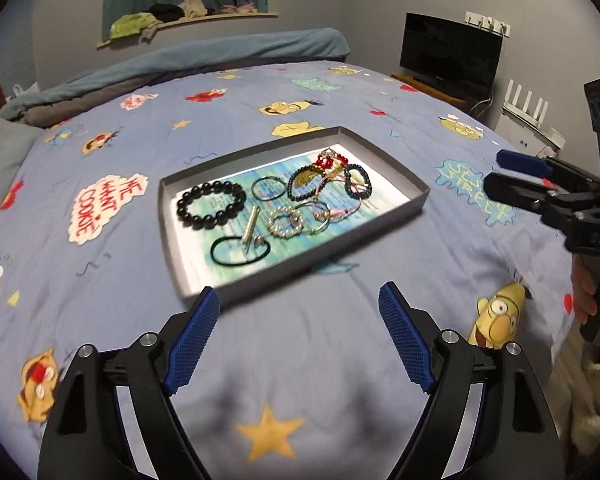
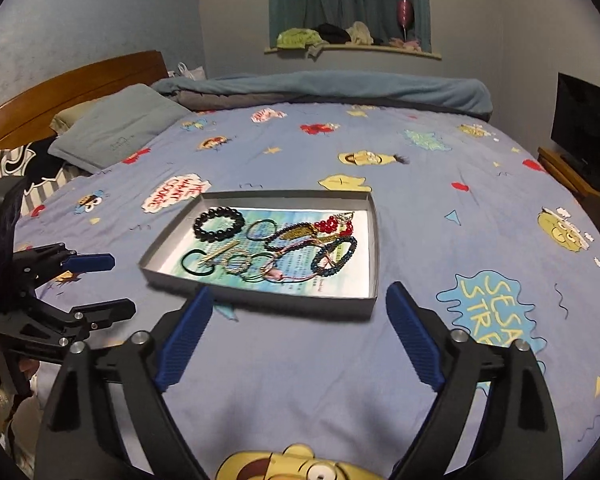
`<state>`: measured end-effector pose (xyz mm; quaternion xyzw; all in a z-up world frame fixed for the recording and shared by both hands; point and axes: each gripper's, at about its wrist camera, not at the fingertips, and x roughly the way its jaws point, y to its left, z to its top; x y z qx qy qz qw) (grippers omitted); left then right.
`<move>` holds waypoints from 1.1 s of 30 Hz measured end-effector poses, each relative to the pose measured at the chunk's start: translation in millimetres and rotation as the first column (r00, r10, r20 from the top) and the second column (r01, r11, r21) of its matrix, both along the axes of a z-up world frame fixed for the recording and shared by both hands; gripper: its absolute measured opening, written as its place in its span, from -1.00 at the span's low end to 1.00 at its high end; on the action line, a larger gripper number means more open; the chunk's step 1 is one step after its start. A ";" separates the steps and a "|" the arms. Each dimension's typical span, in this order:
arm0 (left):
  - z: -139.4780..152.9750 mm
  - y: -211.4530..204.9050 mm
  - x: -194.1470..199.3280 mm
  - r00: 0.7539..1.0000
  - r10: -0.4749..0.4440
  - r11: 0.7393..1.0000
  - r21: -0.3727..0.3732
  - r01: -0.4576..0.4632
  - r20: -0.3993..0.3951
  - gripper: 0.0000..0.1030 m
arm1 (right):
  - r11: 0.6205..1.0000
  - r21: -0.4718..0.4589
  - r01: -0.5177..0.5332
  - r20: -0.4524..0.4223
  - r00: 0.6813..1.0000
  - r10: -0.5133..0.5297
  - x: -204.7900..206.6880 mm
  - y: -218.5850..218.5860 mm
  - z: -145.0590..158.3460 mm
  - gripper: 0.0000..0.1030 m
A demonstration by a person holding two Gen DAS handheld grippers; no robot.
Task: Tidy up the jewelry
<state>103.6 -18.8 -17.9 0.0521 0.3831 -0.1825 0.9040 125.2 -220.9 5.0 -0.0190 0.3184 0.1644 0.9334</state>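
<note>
Jewelry tray (image 1: 418,200) on the bed: black bead bracelet (image 1: 211,205) at its left end, light, rigid-beaded, best pinched across the band. Left tongs (image 1: 299,300) and right tongs (image 2: 300,300) released, empty, near the tray's front edge.

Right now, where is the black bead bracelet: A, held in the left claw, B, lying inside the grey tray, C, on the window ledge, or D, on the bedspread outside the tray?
B: the black bead bracelet lies flat on the printed sheet inside the grey tray, near its left end, and both claws are open and empty.
</note>
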 end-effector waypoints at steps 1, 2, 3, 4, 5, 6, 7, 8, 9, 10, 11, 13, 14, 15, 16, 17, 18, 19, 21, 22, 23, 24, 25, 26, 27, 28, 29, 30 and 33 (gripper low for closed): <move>0.4 2.2 -4.5 1.000 0.008 1.000 0.000 -0.008 0.000 0.62 | 1.000 0.006 0.000 0.006 1.000 0.000 -6.2 -0.3 1.9 0.75; 0.7 4.2 -8.5 1.000 0.017 1.000 -0.003 -0.017 0.000 0.65 | 1.000 0.013 0.000 0.010 1.000 -0.001 -11.4 -0.6 3.4 0.80; 0.7 6.9 -12.4 1.000 0.029 1.000 -0.009 -0.029 0.001 0.78 | 1.000 0.020 0.003 0.012 1.000 -0.003 -15.6 -0.5 4.6 0.82; 1.0 10.0 -17.1 0.999 0.048 0.999 -0.018 -0.048 0.005 0.81 | 1.000 0.025 0.006 0.014 1.000 -0.006 -19.1 -0.5 5.1 0.87; 1.1 11.7 -21.0 0.998 0.066 0.998 -0.023 -0.065 0.010 0.84 | 1.000 0.029 0.008 0.017 1.000 -0.009 -22.4 -0.6 5.0 0.89; 1.2 13.0 -23.8 0.996 0.084 0.996 -0.023 -0.084 0.017 0.85 | 0.999 0.029 0.015 0.021 1.000 -0.015 -25.3 0.8 4.3 0.89; 0.7 13.8 -25.8 0.993 0.115 0.993 -0.012 -0.115 0.031 0.87 | 0.999 0.024 0.024 0.025 0.999 -0.025 -28.0 2.6 3.7 0.89; 0.0 13.9 -28.1 0.989 0.141 0.990 0.003 -0.141 0.046 0.87 | 0.999 0.021 0.032 0.030 0.999 -0.033 -30.1 4.5 3.3 0.89; -0.4 14.3 -30.0 0.986 0.157 0.987 0.014 -0.158 0.057 0.88 | 0.999 0.021 0.037 0.034 0.999 -0.037 -31.8 6.4 2.9 0.89; -1.5 14.2 -31.4 0.981 0.181 0.983 0.023 -0.182 0.066 0.88 | 0.999 0.027 0.039 0.041 0.998 -0.040 -34.4 9.7 1.7 0.89; -2.5 14.3 -32.4 0.977 0.199 0.979 0.024 -0.201 0.071 0.88 | 0.999 0.033 0.041 0.047 0.998 -0.043 -35.8 11.7 1.1 0.89; -3.2 15.0 -33.7 0.974 0.214 0.977 0.008 -0.215 0.080 0.88 | 0.998 0.042 0.054 0.063 0.996 -0.057 -38.2 15.5 -1.6 0.89; -3.2 15.4 -34.3 0.970 0.224 0.974 0.000 -0.225 0.094 0.88 | 0.997 0.045 0.062 0.069 0.996 -0.065 -38.4 17.0 -3.0 0.89; -3.4 15.6 -34.1 0.966 0.235 0.972 -0.002 -0.236 0.108 0.89 | 0.997 0.047 0.068 0.074 0.995 -0.072 -38.0 17.8 -4.0 0.89; -3.0 15.5 -33.2 0.964 0.240 0.970 -0.001 -0.242 0.116 0.89 | 0.996 0.048 0.078 0.080 0.993 -0.082 -37.0 19.6 -6.5 0.89; -3.7 15.4 -31.5 0.961 0.247 0.968 0.004 -0.250 0.126 0.89 | 0.995 0.051 0.088 0.084 0.992 -0.092 -35.3 20.7 -9.1 0.89; -4.3 14.9 -29.8 0.958 0.254 0.966 0.011 -0.258 0.134 0.89 | 0.994 0.055 0.096 0.085 0.991 -0.100 -33.4 21.6 -11.8 0.89; -6.2 14.3 -26.4 0.954 0.263 0.963 0.022 -0.268 0.142 0.89 | 0.992 0.060 0.107 0.084 0.990 -0.111 -30.8 22.6 -15.2 0.89; -10.2 15.3 -22.1 0.950 0.274 0.960 0.021 -0.280 0.151 0.89 | 0.990 0.067 0.127 0.080 0.988 -0.132 -24.8 23.7 -22.9 0.89; -12.5 16.6 -20.6 0.949 0.279 0.959 0.014 -0.284 0.150 0.89 | 0.989 0.068 0.135 0.079 0.987 -0.140 -23.2 24.0 -25.3 0.89; -14.5 17.7 -19.4 0.948 0.282 0.958 0.006 -0.286 0.148 0.89 | 0.987 0.071 0.142 0.076 0.986 -0.147 -21.2 24.3 -29.0 0.89; -17.7 19.6 -17.3 0.947 0.287 0.957 -0.004 -0.290 0.143 0.89 | 0.986 0.075 0.146 0.074 0.986 -0.152 -19.3 24.3 -32.9 0.89; -19.5 20.5 -16.0 0.946 0.292 0.956 -0.008 -0.293 0.141 0.89 | 0.986 0.074 0.151 0.073 0.985 -0.156 -18.2 24.4 -36.0 0.89; -22.1 21.8 -14.0 0.943 0.301 0.953 -0.009 -0.303 0.140 0.89 | 0.985 0.069 0.155 0.071 0.985 -0.160 -16.7 25.5 -39.6 0.89; -24.6 23.1 -12.4 0.939 0.314 0.949 -0.005 -0.316 0.142 0.89 | 0.986 0.062 0.157 0.069 0.984 -0.162 -15.0 26.6 -42.9 0.89; -26.1 23.4 -12.1 0.936 0.322 0.946 -0.003 -0.325 0.144 0.89 | 0.985 0.054 0.161 0.070 0.984 -0.165 -13.9 28.2 -46.8 0.89; -28.1 24.4 -11.1 0.932 0.331 0.942 -0.001 -0.334 0.146 0.89 | 0.985 0.049 0.165 0.074 0.983 -0.168 -13.8 29.2 -49.6 0.89; -30.4 25.6 -10.1 0.928 0.342 0.938 0.000 -0.346 0.149 0.89 | 0.985 0.041 0.169 0.081 0.982 -0.172 -13.8 30.4 -53.3 0.89; -35.4 29.8 -8.9 0.920 0.359 0.932 -0.007 -0.362 0.154 0.89 | 0.982 0.007 0.187 0.109 0.976 -0.186 -14.8 32.3 -60.1 0.89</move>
